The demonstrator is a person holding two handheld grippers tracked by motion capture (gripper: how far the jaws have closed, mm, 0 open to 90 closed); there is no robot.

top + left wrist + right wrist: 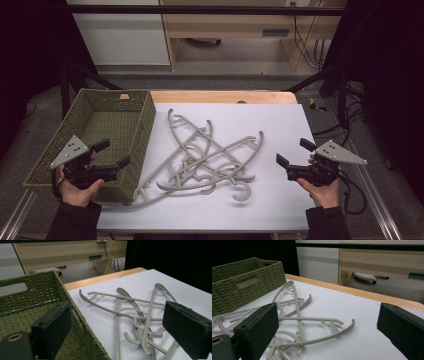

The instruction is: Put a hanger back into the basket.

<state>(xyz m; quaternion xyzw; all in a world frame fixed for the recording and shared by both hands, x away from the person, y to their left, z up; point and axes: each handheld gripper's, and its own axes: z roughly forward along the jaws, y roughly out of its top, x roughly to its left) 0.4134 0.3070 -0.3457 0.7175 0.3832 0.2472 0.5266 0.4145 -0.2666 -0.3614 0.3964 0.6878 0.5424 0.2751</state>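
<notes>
Grey plastic hangers (pixel 205 160) lie tangled in a heap on the white surface (pixel 280 200), between the two hands and just right of the green woven basket (pixel 55 150). Left gripper (pixel 114 154) hovers over the basket's near right corner, right gripper (pixel 295 156) well off to the heap's right; both sets of fingers stand wide open, holding nothing. I'd judge the left nearer the pile's hook ends.
</notes>
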